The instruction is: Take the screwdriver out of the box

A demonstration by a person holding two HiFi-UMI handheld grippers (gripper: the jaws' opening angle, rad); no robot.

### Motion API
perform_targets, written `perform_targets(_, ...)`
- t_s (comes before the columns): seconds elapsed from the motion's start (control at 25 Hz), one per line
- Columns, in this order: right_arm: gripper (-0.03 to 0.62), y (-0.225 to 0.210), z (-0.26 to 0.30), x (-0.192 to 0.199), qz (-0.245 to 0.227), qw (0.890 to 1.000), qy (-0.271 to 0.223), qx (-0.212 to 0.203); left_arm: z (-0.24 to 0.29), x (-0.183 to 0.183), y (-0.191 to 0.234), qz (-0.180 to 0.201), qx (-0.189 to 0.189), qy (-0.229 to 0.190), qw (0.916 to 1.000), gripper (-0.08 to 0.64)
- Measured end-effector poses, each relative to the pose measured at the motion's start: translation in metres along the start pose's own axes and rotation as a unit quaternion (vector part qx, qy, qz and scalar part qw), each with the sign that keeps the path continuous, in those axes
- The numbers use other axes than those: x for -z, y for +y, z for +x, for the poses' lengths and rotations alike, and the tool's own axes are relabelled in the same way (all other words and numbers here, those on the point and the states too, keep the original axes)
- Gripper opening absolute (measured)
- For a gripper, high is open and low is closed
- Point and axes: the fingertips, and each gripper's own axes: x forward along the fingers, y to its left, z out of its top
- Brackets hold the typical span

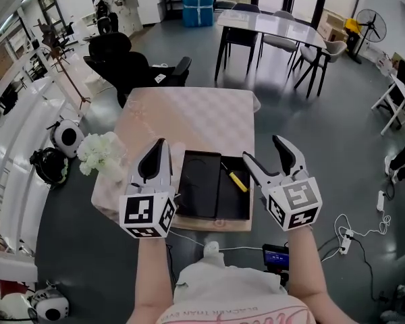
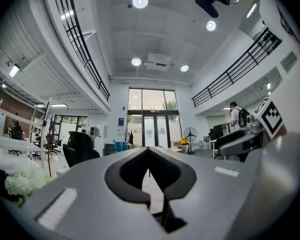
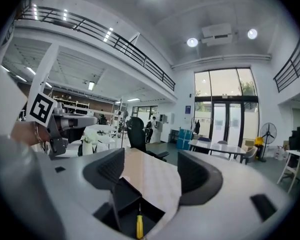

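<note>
Down in the open box (image 1: pixel 201 201), the screwdriver (image 1: pixel 237 181) lies just below the right gripper (image 1: pixel 264 152), whose jaws are spread and empty. The left gripper (image 1: pixel 160 146), jaws pressed together, hangs over the box's other edge.

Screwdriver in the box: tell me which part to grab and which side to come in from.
Grip the screwdriver by its yellow handle, the thickest part; the shaft is thin. It lies flat in the right half of the open black box, walled in at the sides, so coming straight down from above looks best, with the open right tongs set across the handle.
</note>
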Motion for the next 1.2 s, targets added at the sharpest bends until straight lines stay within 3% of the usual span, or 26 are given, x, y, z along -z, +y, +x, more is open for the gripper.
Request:
perform_targets(0.32,0.325,0.006,0.055,0.056,0.025,0.994,0.099,-0.026,0.037,0.031,0.018,-0.019,0.029,0.023,0.9991,0.008)
perform_targets(0.6,0.295,0.017,0.078,0.133,0.053,0.972,0.222,-0.047,0.058,0.058,0.033,-0.048,0.040,0.038,0.9973,0.008)
perform_targets(0.88,0.238,0.026,0.095,0.187,0.089,0.935,0.331,-0.086,0.066,0.078,0.035,-0.063,0.044,0.054,0.9956,0.008)
perform_targets(1.2,0.217,0.036,0.109,0.244,0.094,0.880,0.446,-0.131,0.065,0.089,0.033,-0.070,0.033,0.067,0.9948,0.008)
